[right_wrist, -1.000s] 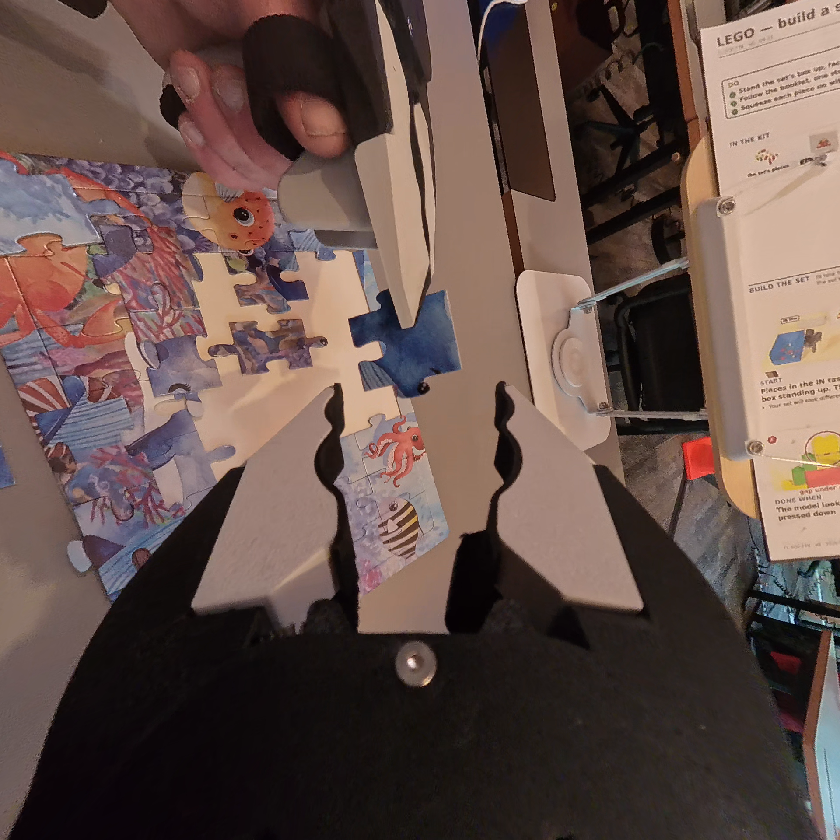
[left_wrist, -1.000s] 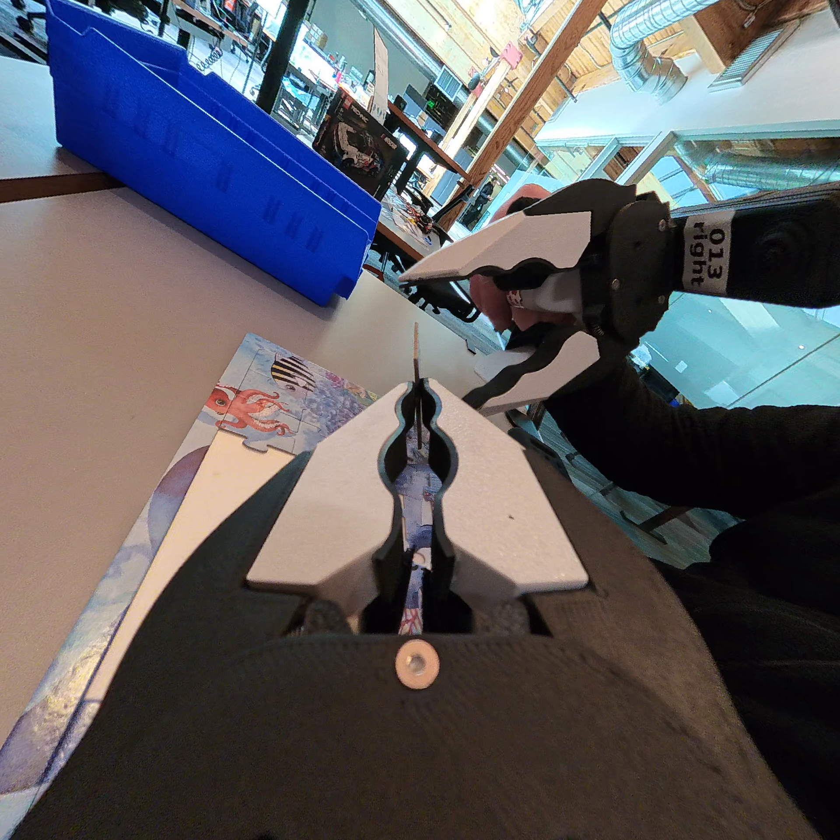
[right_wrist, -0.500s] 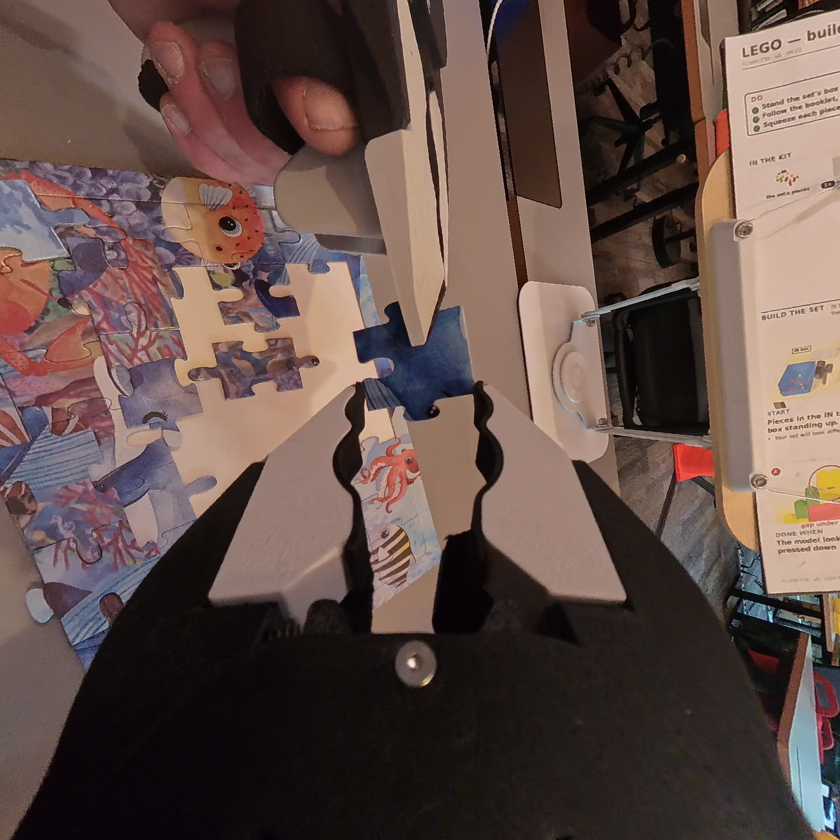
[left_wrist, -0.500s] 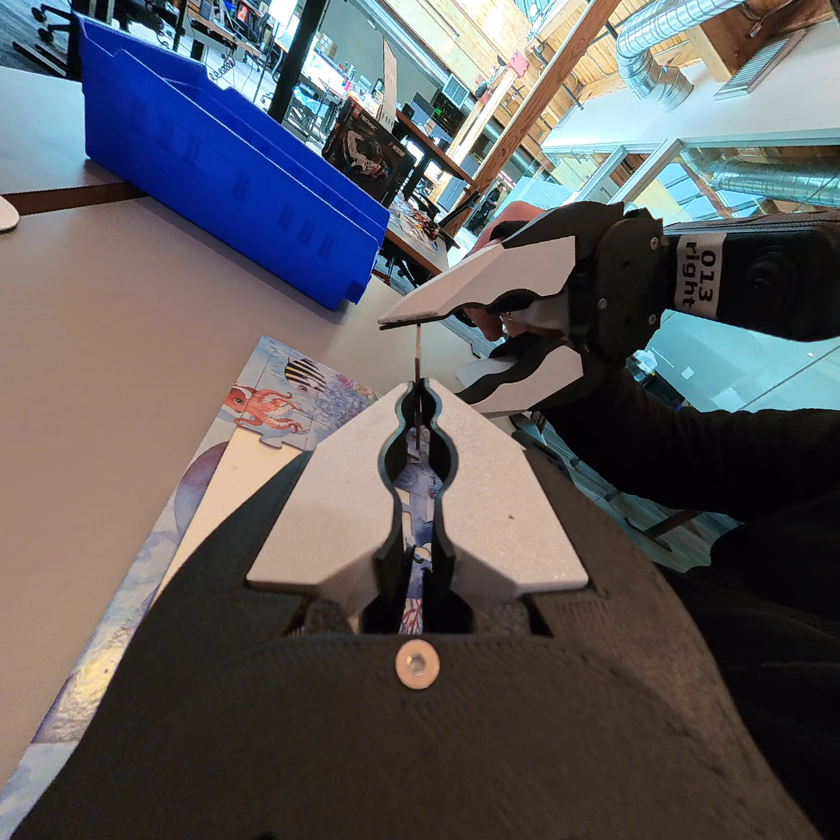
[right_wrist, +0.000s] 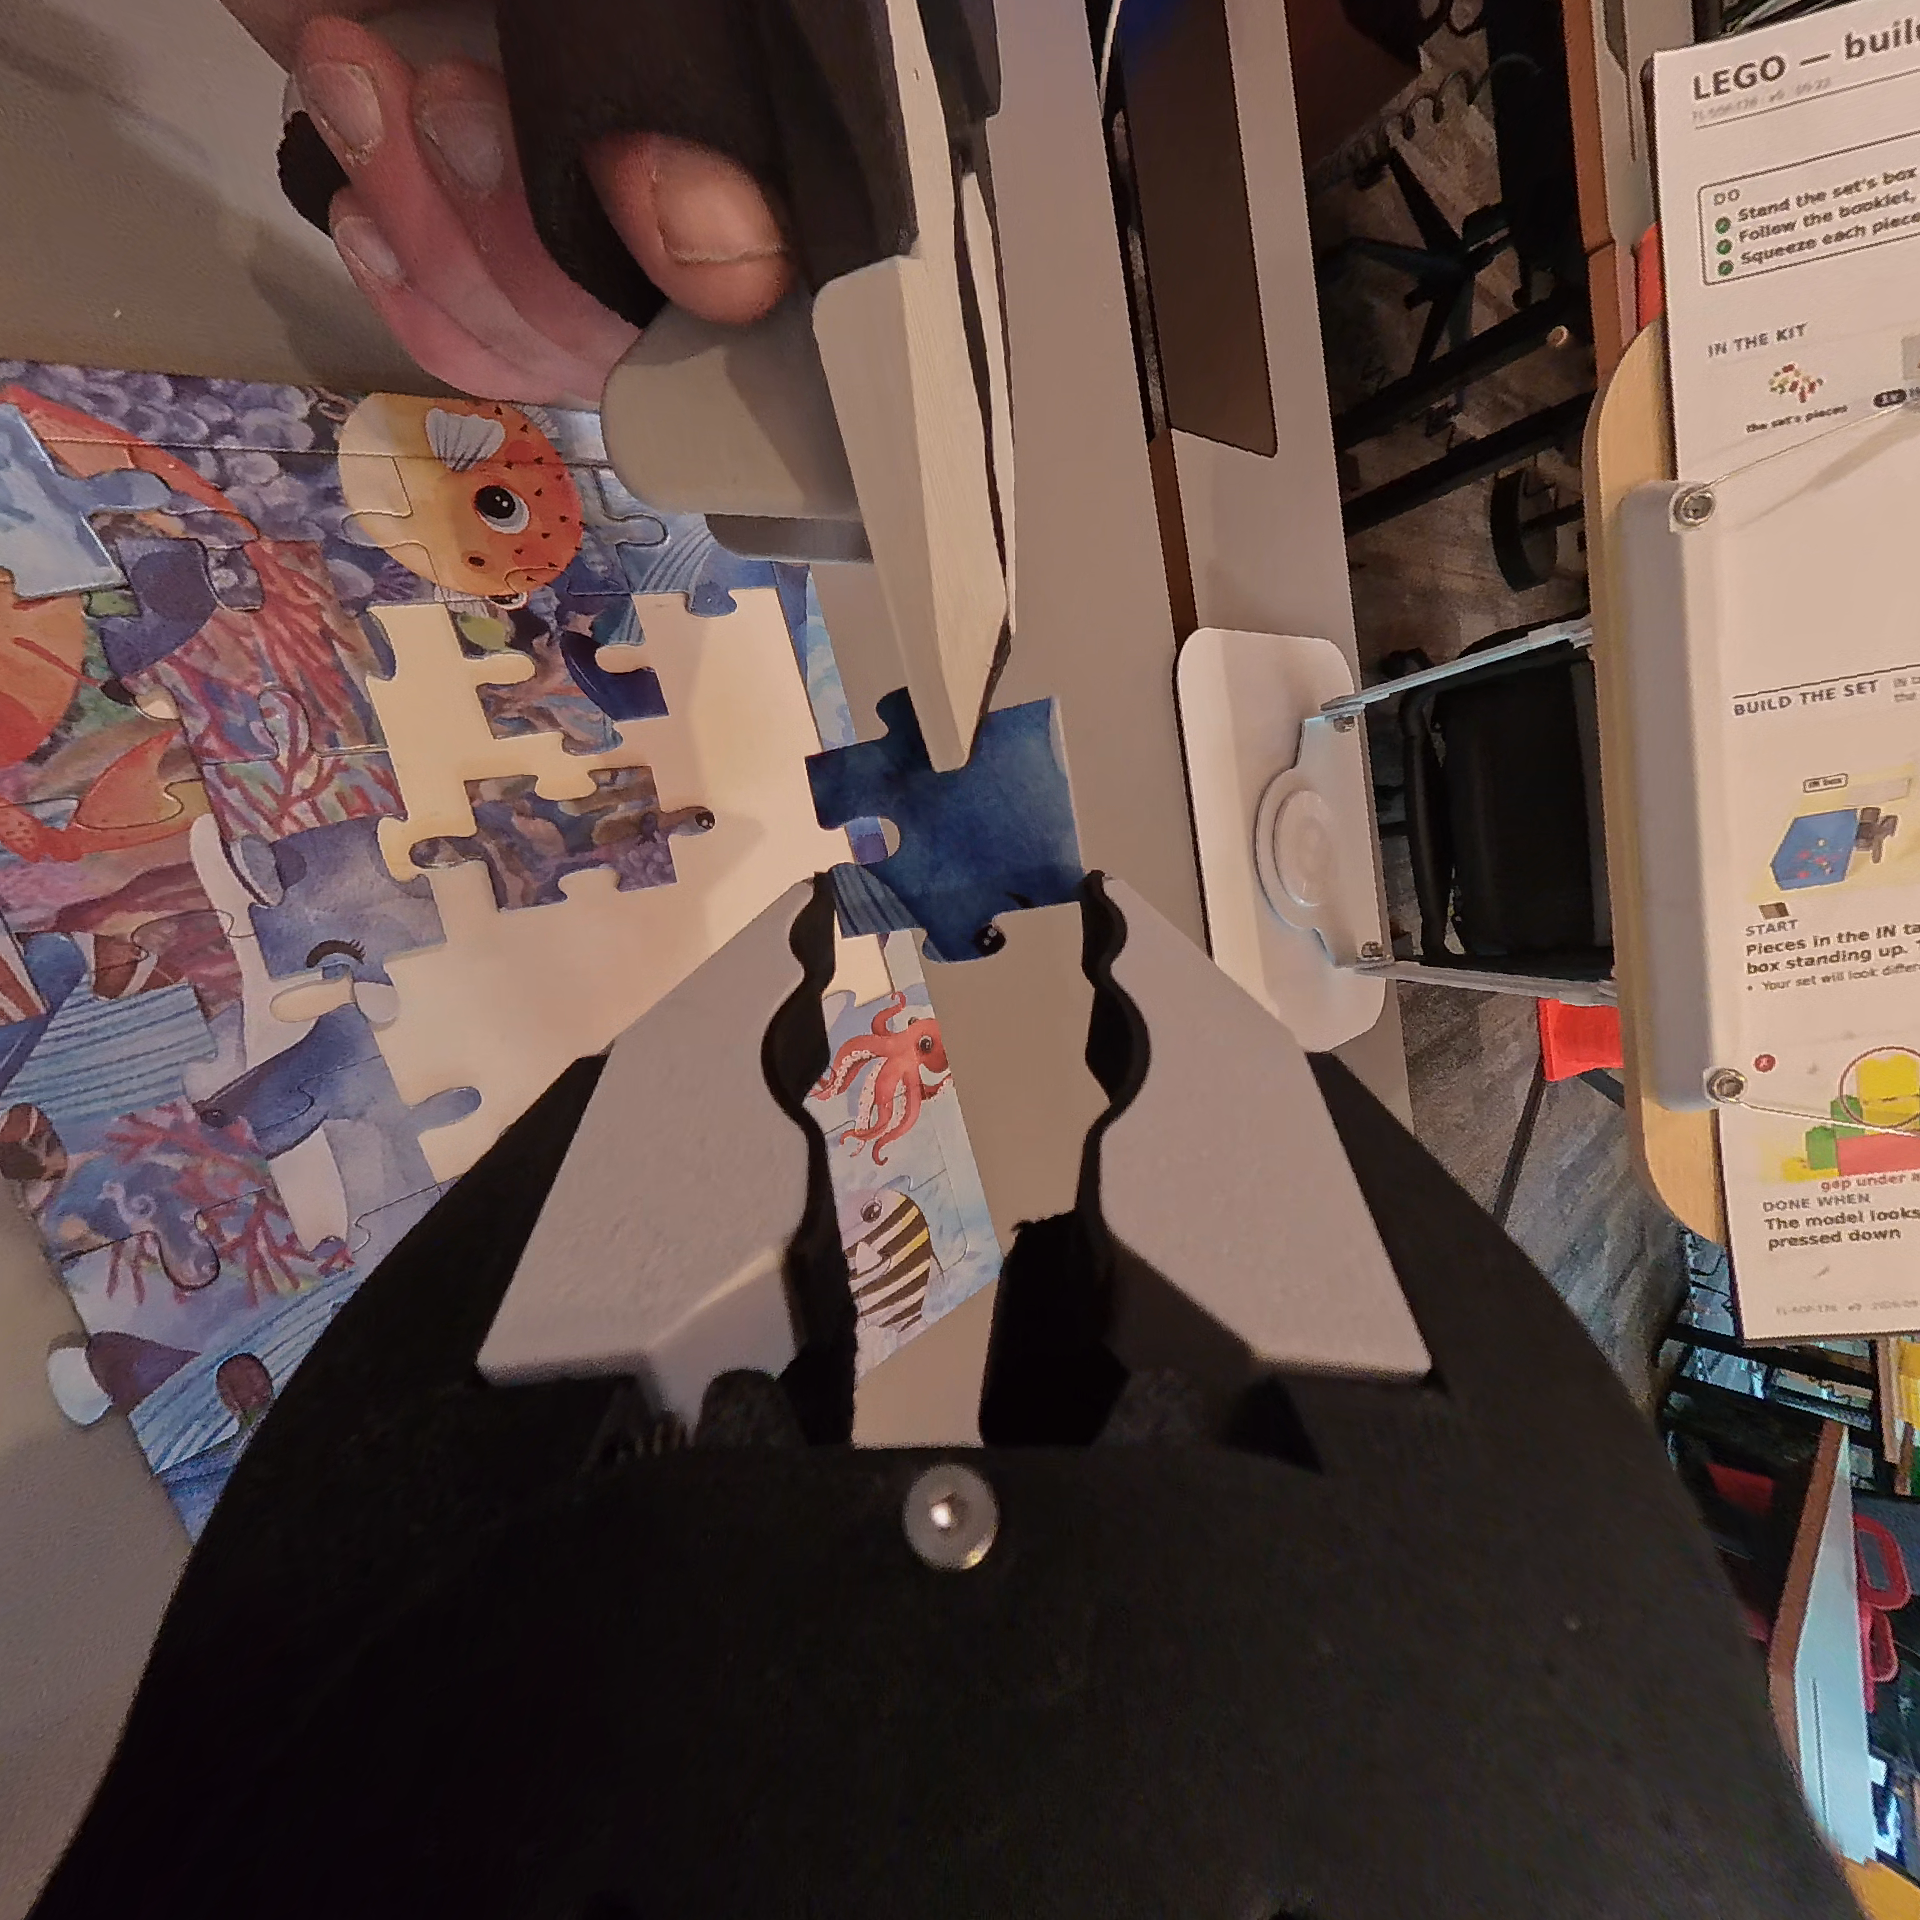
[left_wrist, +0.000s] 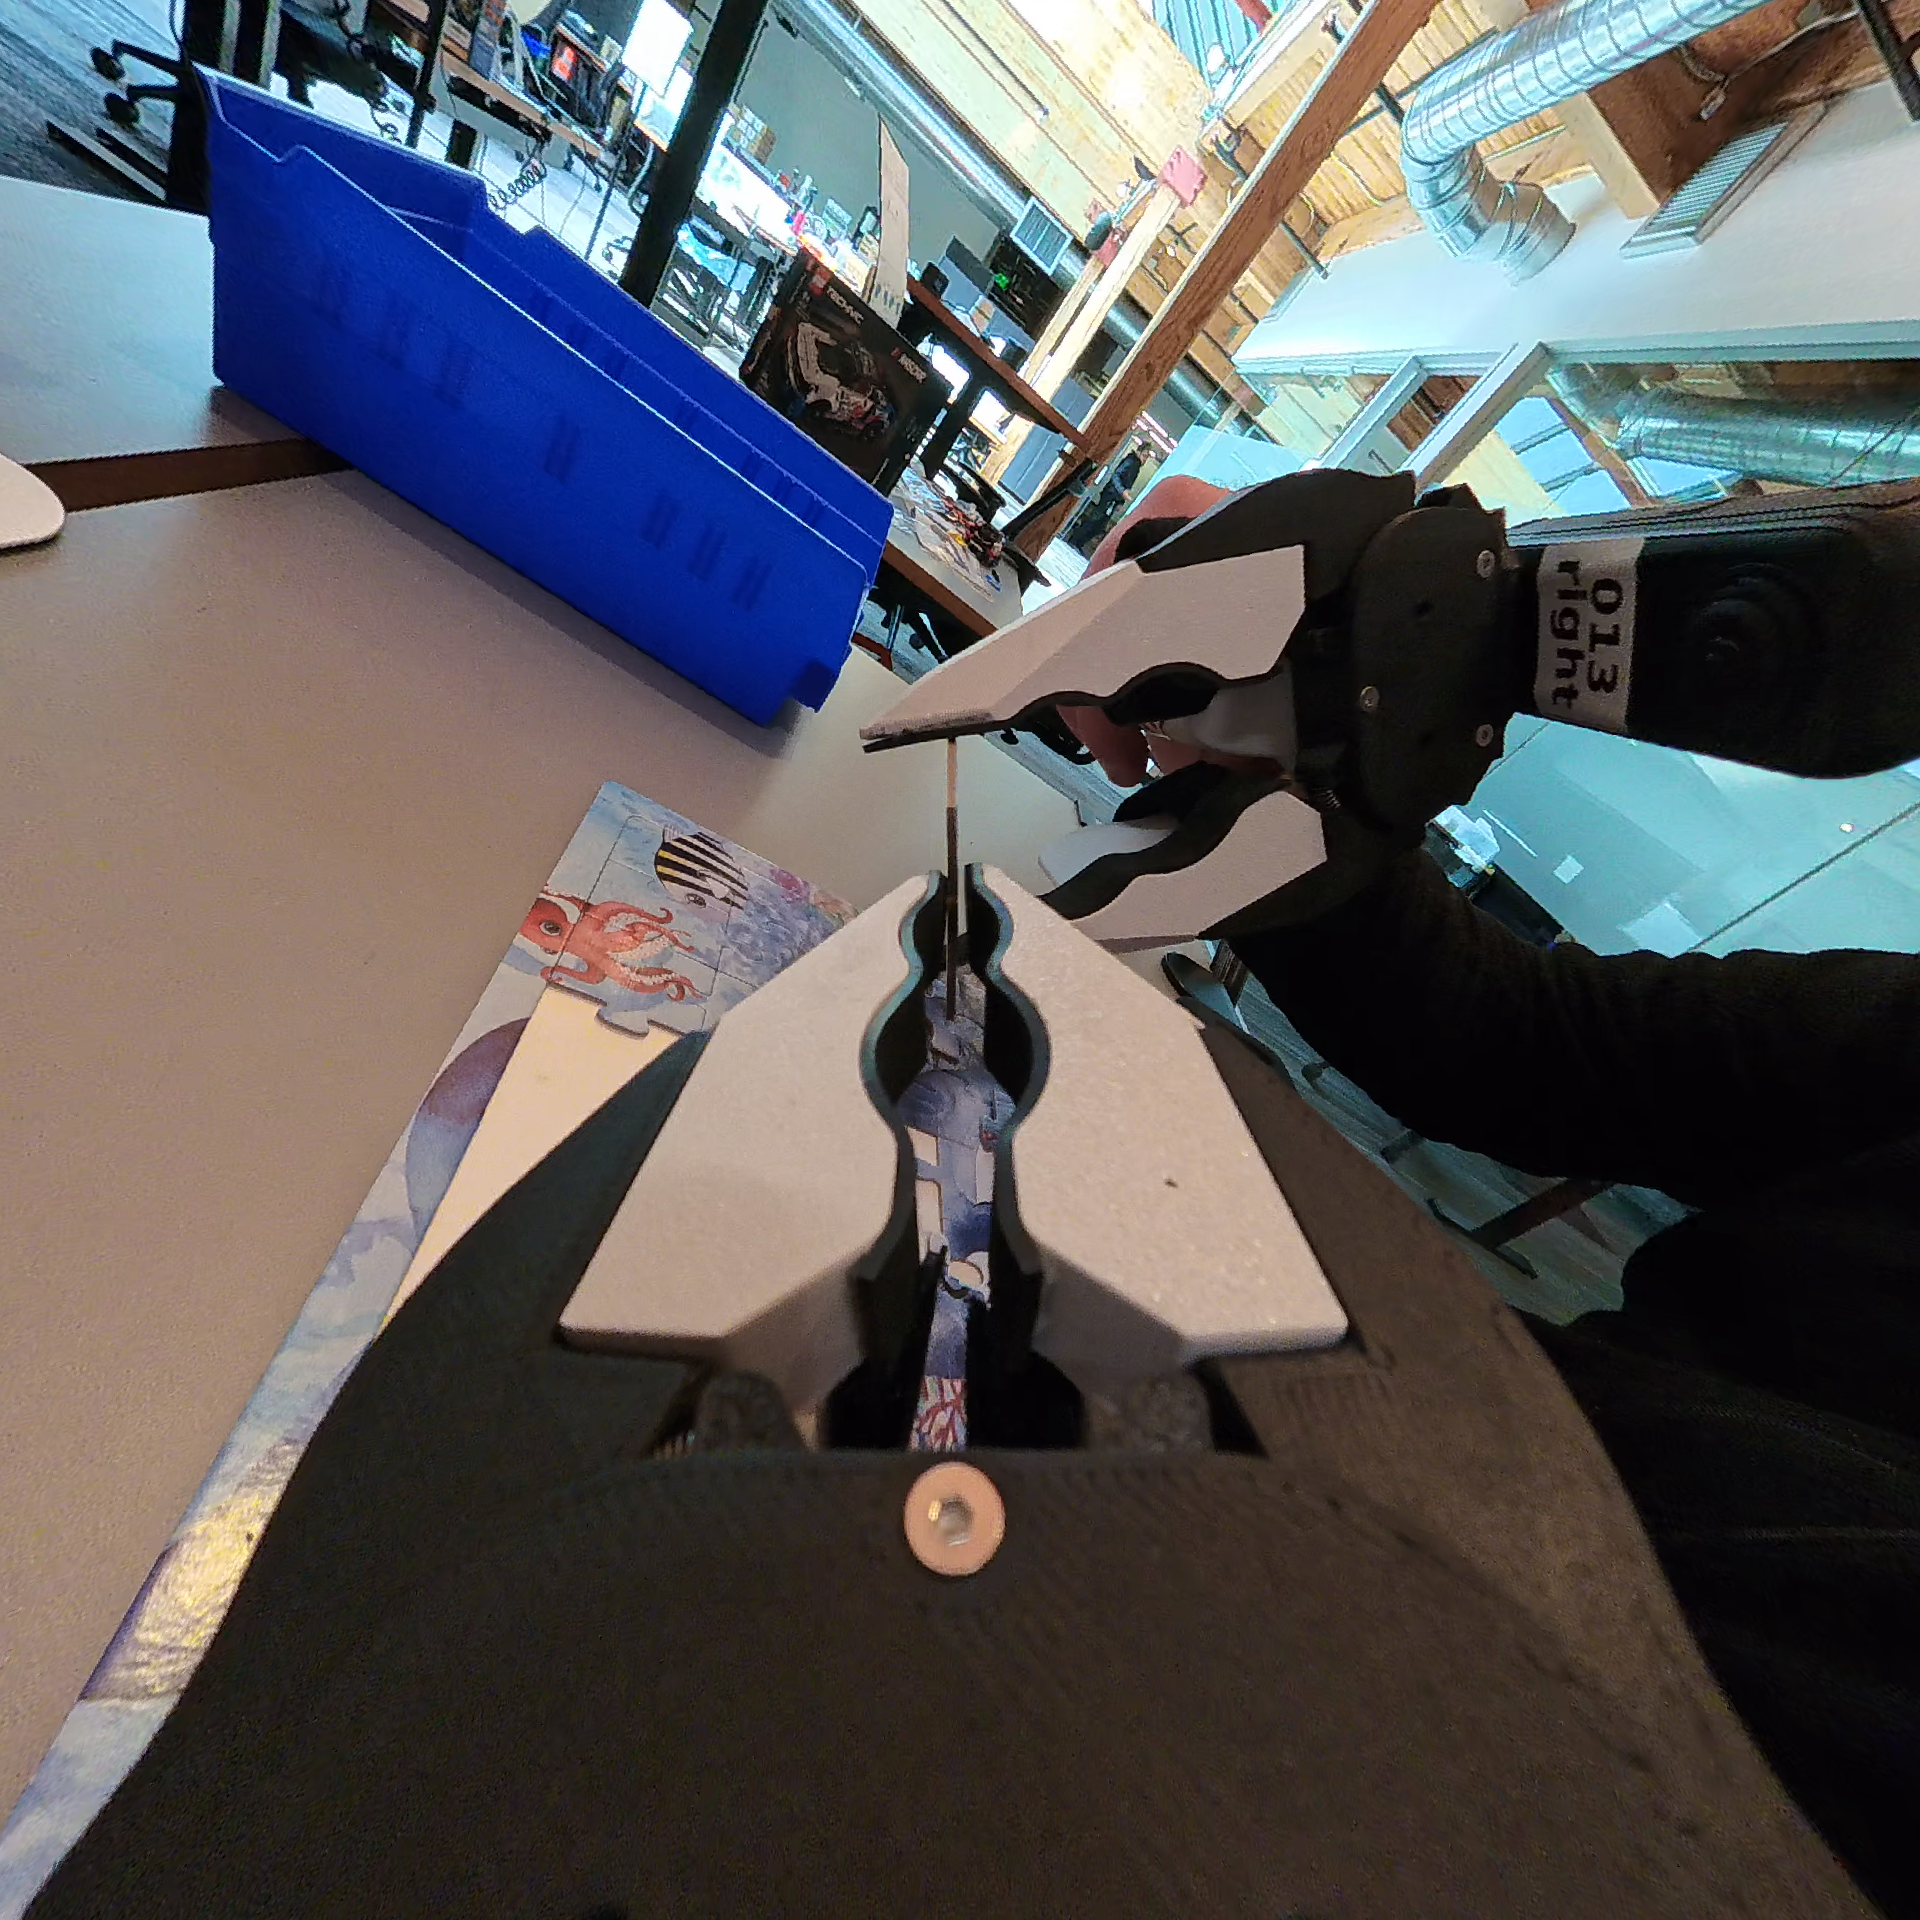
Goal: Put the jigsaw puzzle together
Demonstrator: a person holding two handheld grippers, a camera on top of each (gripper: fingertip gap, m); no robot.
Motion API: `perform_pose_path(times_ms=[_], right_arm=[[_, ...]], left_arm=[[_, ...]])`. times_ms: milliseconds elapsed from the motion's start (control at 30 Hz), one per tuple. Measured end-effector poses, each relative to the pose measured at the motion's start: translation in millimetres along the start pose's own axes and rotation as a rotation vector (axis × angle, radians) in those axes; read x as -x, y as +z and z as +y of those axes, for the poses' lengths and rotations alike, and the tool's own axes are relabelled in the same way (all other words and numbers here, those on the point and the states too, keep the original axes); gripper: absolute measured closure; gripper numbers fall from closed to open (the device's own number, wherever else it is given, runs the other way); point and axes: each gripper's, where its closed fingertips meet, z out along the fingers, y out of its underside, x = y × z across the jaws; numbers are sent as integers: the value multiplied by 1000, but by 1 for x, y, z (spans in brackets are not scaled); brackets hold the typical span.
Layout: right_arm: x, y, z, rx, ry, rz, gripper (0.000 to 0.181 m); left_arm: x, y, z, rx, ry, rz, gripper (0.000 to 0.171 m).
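left claw (left_wrist: pixel 951 883) clamped on a dark blue puzzle piece (right_wrist: pixel 961 821), held on edge so the left wrist view shows only its thin side sticking up past the tips. in the right wrist view the same claw (right_wrist: pixel 961 743) comes down from above, a hand (right_wrist: pixel 488 197) wrapped round its grip, the tip pinching the piece at its top edge. piece hangs off the counter surface, over the right border of the jigsaw puzzle (right_wrist: pixel 312 831), just above the red octopus (right_wrist: pixel 888 1075) and striped fish (right_wrist: pixel 888 1252) section.

right claw (right_wrist: pixel 951 894) open, jaws spread wide, tips flanking the lower edge of the blue piece; cannot tell if either tip touches it. in the left wrist view the right claw (left_wrist: pixel 966 800) sits just beyond the left one, upper finger over the top of the piece's edge, lower finger well apart below, black sleeve (left_wrist: pixel 1558 1060) behind it.

puzzle lies flat on the grey counter (left_wrist: pixel 260 779), partly done: orange pufferfish (right_wrist: pixel 488 499) at the top, cream backing showing in a gap in the middle, one loose multicolour piece (right_wrist: pixel 561 836) lying in that gap. another loose piece (right_wrist: pixel 78 1382) just off the lower left corner.

blue plastic bin (left_wrist: pixel 520 416) farther back on the counter. white mount plate (right_wrist: pixel 1278 831) at the counter edge, instruction sheet on a stand (right_wrist: pixel 1808 675) to the right.
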Motion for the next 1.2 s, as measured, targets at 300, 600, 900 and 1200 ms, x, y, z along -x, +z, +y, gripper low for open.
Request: perform_pose_path(times_ms=[300,600,900,1200], right_arm=[[4,0,8,15,15,-20,135],[6,1,8,15,15,-29,135],[8,5,19,41,30,-46,135],[29,26,55,166,111,-192,135]], left_arm=[[6,-1,1,6,1,-35,161],[10,0,4,26,7,-54,158],[18,-10,1,14,10,-99,155],[32,-34,-10,-17,25,-185,155]])
